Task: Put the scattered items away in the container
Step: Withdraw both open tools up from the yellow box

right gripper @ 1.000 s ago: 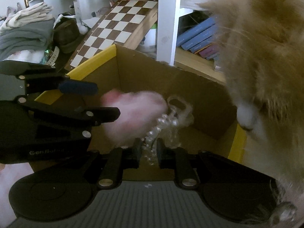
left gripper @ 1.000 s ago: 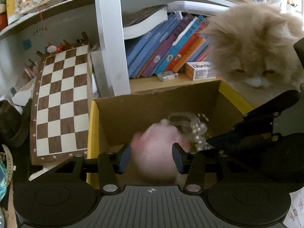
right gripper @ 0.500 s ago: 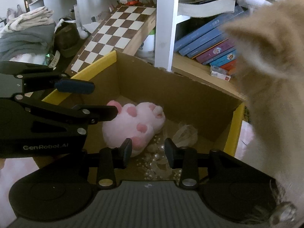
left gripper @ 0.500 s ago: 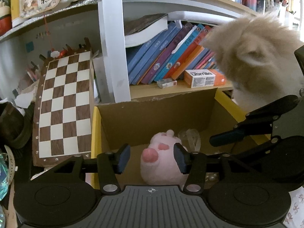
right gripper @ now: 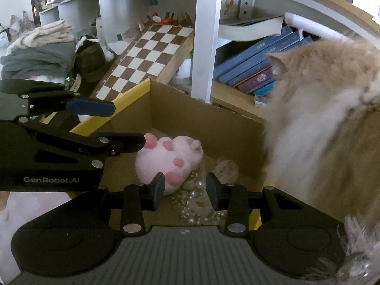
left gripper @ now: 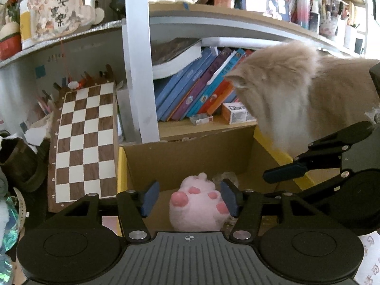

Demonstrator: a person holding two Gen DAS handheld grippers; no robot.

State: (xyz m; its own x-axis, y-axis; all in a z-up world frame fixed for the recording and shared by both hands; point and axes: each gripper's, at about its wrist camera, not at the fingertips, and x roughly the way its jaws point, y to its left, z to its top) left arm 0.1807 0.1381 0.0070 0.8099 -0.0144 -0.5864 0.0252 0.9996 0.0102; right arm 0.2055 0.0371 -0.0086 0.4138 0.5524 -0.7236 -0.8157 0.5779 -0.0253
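Cardboard box (right gripper: 209, 121) w/ yellow rim: holds pink paw plush (right gripper: 169, 160), pearl strand (right gripper: 197, 204) beside it, clear crinkly item (type unclear) near far wall. Left tongs (left gripper: 188, 198): jaws have just been opening, nothing gripped. Right tongs (right gripper: 185, 187): part open, empty, above pearls. Cat (left gripper: 296, 99) at box edge.

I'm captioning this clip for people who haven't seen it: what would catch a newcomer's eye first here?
The big fluffy cream cat leaning over the right edge of the cardboard box stands out first. Next is the pink paw-shaped plush lying on the box floor, with a tangle of pearl beads beside it. A brown-and-white chessboard leans to the left of the box.
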